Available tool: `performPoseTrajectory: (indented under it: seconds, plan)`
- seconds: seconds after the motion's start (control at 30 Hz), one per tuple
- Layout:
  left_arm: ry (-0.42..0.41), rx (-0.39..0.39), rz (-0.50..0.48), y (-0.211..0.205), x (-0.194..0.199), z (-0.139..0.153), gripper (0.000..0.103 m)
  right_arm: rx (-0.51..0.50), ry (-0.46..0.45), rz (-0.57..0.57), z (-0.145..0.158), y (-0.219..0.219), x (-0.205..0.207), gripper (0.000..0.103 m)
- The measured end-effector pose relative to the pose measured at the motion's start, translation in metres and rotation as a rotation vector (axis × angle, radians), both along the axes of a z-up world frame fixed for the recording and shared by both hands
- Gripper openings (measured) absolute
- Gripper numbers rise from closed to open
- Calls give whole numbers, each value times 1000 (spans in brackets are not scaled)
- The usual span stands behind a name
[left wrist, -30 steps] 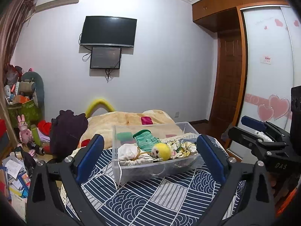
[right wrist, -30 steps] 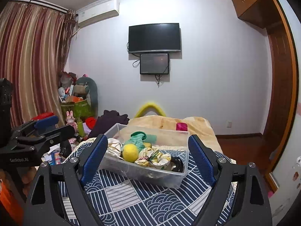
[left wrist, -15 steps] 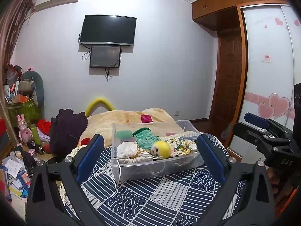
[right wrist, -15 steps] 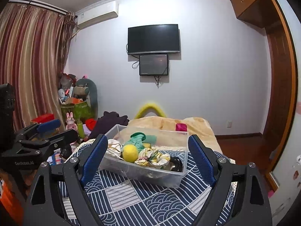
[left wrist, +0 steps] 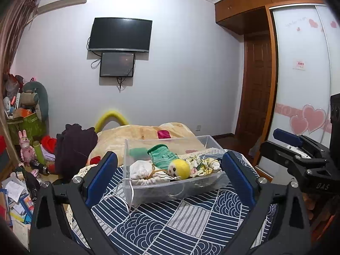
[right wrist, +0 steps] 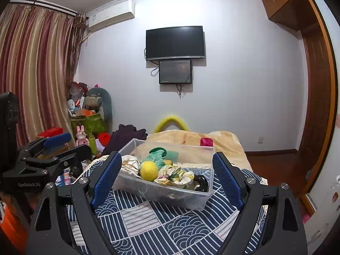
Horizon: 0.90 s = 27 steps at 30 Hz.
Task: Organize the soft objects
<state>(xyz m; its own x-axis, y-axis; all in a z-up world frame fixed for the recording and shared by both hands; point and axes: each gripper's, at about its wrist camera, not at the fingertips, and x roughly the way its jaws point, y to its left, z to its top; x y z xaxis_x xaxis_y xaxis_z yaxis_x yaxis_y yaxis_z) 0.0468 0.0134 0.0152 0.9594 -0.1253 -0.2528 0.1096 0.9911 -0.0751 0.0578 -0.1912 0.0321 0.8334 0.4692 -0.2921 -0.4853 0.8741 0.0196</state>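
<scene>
A clear plastic bin (left wrist: 170,188) (right wrist: 197,197) sits on a blue and white patterned cloth (left wrist: 170,223) (right wrist: 170,223). It holds a yellow plush ball (left wrist: 179,169) (right wrist: 149,171), a green knitted piece (left wrist: 162,156) (right wrist: 157,156), a white drawstring pouch (left wrist: 142,171) and floral scrunchies (left wrist: 201,163) (right wrist: 176,174). My left gripper (left wrist: 170,170) is open and empty, in front of the bin. My right gripper (right wrist: 167,175) is open and empty, also in front of the bin. Each gripper shows at the edge of the other's view.
A beige blanket (left wrist: 144,133) covers the bed behind the bin. Dark clothes (left wrist: 74,144) and cluttered toys and boxes (left wrist: 23,131) lie at the left. A wardrobe with heart stickers (left wrist: 303,106) and a wooden door (left wrist: 255,89) stand at the right.
Both views have shifted only slightly; the bin sits a little lower in the left wrist view. Both grippers stay open and empty.
</scene>
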Motion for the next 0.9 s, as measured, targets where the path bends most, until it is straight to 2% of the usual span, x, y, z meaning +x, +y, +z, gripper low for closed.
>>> performPoseTrajectory:
  seconds: [0.47, 0.57, 0.7, 0.9]
  plan:
    - [13, -14, -1, 2, 4, -4, 100, 2, 16, -7, -3, 2, 3, 86]
    - [22, -17, -15, 2, 5, -4, 100, 1, 22, -9, -4, 2, 4, 89]
    - [18, -20, -19, 2, 4, -3, 100, -1, 24, -5, -5, 2, 4, 99]
    - [16, -20, -14, 2, 3, -3, 100, -7, 24, -1, -6, 2, 4, 99]
